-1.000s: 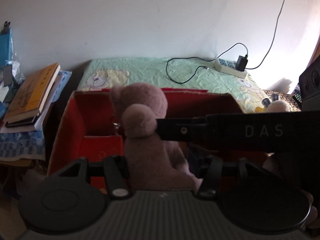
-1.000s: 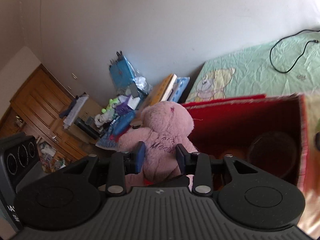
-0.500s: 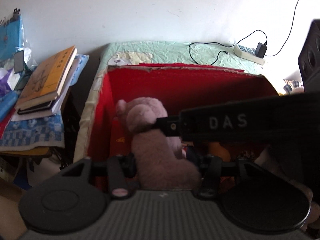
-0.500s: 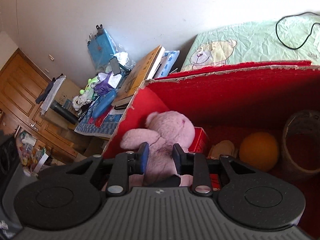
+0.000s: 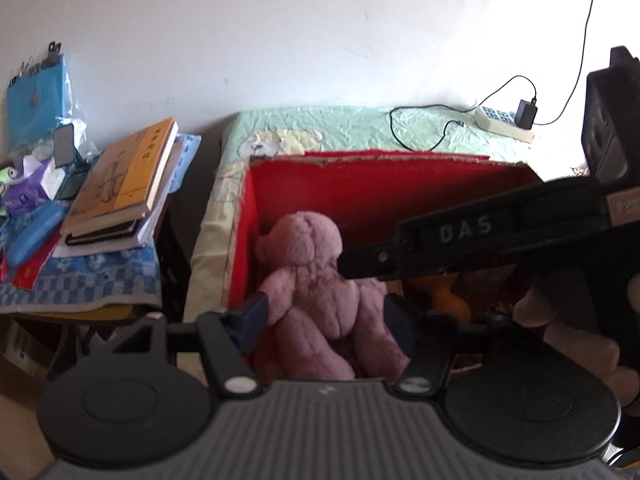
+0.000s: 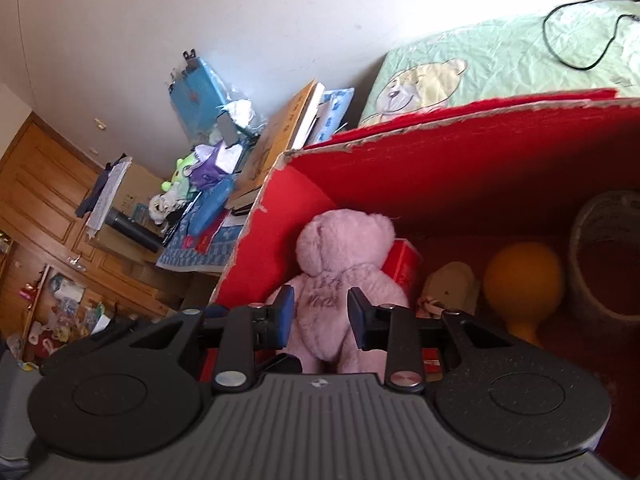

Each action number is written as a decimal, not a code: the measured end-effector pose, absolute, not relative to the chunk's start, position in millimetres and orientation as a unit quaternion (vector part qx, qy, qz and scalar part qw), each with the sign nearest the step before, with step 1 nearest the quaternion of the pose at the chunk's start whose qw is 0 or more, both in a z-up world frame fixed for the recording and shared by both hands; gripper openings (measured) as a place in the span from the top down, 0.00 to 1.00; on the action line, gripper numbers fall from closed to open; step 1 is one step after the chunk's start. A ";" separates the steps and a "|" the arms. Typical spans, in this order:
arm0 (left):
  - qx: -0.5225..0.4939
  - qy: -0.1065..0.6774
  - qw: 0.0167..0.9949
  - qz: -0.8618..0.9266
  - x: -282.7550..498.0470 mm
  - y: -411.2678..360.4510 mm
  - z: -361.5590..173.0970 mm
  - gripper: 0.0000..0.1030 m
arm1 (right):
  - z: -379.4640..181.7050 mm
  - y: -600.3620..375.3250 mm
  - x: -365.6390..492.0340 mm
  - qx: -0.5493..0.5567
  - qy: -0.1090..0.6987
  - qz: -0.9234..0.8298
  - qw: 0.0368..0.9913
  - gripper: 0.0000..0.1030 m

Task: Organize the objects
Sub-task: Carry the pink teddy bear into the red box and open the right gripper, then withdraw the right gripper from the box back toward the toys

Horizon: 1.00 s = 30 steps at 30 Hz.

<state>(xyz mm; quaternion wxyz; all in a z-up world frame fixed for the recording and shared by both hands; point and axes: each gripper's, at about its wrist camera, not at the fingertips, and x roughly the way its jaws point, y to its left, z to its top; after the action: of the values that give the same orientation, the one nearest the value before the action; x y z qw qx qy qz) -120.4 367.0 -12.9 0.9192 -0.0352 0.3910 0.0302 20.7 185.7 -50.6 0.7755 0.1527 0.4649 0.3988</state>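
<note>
A pink teddy bear (image 5: 320, 296) sits inside the red box (image 5: 376, 184), against its left wall. My left gripper (image 5: 326, 320) is open, its fingers on either side of the bear's body without pressing it. My right gripper (image 6: 320, 312) is also open around the bear (image 6: 340, 276), its jaws apart from the fur. The right gripper's black body crosses the left wrist view (image 5: 480, 236) over the box (image 6: 460, 148).
In the box lie a small red carton (image 6: 404, 268), a white slipper-like thing (image 6: 452, 288), an orange ball toy (image 6: 524, 276) and a round basket (image 6: 608, 252). A side table with books (image 5: 124, 176) stands left. The green bedsheet (image 5: 360, 128) carries a power strip (image 5: 504, 124).
Both grippers lowered the bear into the box's left end. Both sets of jaws have opened and let go of the bear.
</note>
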 end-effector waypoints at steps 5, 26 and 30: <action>-0.056 0.399 0.915 0.009 -118.7 361.4 -18.1 0.40 | -57.9 176.9 27.0 0.182 0.508 0.353 0.764 0.68; -0.025 0.428 0.903 0.038 -99.8 336.7 -21.4 0.23 | -66.9 139.4 21.4 0.218 0.531 0.341 0.744 0.67; -0.018 0.439 0.897 0.054 -92.2 322.8 -17.3 0.23 | -60.5 119.4 18.8 0.225 0.513 0.330 0.760 0.67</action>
<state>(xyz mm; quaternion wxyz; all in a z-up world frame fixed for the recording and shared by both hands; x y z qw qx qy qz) -92.2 322.8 -17.3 0.8968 -0.0184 0.4387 0.0544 18.8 119.4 -60.5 0.7597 0.2253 0.5129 0.3302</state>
